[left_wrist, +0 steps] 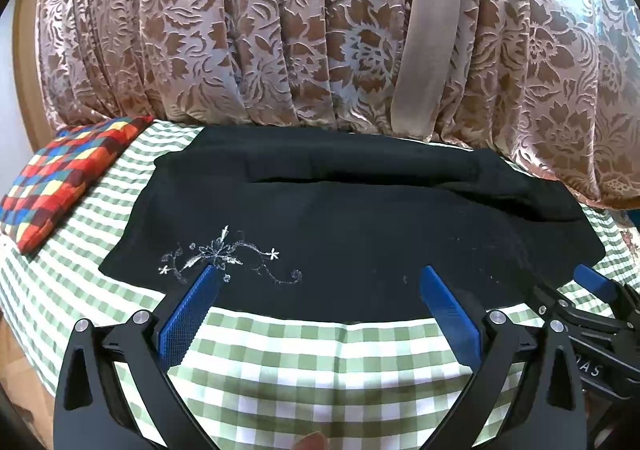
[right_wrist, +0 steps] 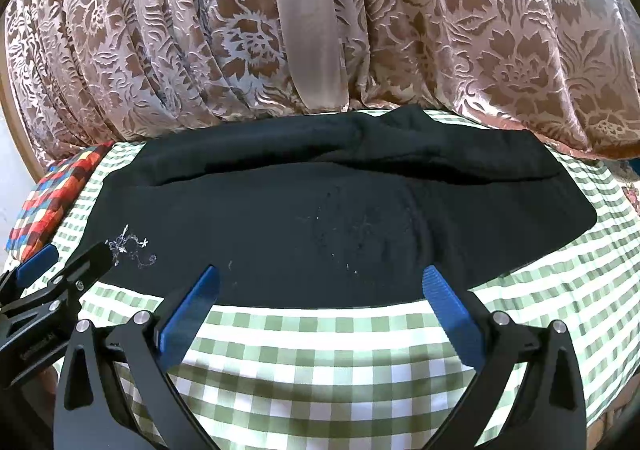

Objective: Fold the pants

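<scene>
- Pants (left_wrist: 340, 234) lie flat on the checked cloth (left_wrist: 320, 362), long axis left to right, straight ahead of both grippers.
- Left gripper (left_wrist: 318, 276) and right gripper (right_wrist: 320, 276) are spread wide, holding nothing, tips over the near hem, about equally near.
- Far edge is bunched against the curtain (left_wrist: 280, 29); its layers are hard to make out.

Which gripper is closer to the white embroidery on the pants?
The left gripper: its left finger reaches the white embroidery on the black pants. The right gripper is over plain black cloth, further right.
</scene>
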`<state>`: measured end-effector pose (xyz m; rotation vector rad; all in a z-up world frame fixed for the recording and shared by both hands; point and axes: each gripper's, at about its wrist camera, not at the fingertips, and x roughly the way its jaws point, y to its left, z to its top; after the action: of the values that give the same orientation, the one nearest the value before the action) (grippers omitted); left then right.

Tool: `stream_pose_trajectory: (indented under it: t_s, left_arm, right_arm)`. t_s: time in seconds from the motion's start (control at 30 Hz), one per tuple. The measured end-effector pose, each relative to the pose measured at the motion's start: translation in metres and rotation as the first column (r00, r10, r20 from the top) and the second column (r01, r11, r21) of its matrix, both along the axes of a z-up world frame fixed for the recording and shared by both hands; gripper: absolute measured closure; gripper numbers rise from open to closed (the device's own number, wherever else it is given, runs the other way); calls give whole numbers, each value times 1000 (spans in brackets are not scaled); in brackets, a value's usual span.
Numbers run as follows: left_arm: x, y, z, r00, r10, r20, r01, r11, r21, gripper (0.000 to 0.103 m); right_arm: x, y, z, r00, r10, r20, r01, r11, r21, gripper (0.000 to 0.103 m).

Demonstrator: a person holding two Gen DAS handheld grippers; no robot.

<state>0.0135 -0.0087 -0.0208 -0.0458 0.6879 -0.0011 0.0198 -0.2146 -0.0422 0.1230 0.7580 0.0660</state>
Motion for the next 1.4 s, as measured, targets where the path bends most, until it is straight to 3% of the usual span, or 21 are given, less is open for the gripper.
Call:
stream_pose_trajectory:
  t_s: [1.4]
  left_arm:
    - [-6,3,-8,1000,-9,-6,9,1000,-4,3]
  right_arm:
    - [-4,-7,-8,999,22,-31,-19,995,95,2]
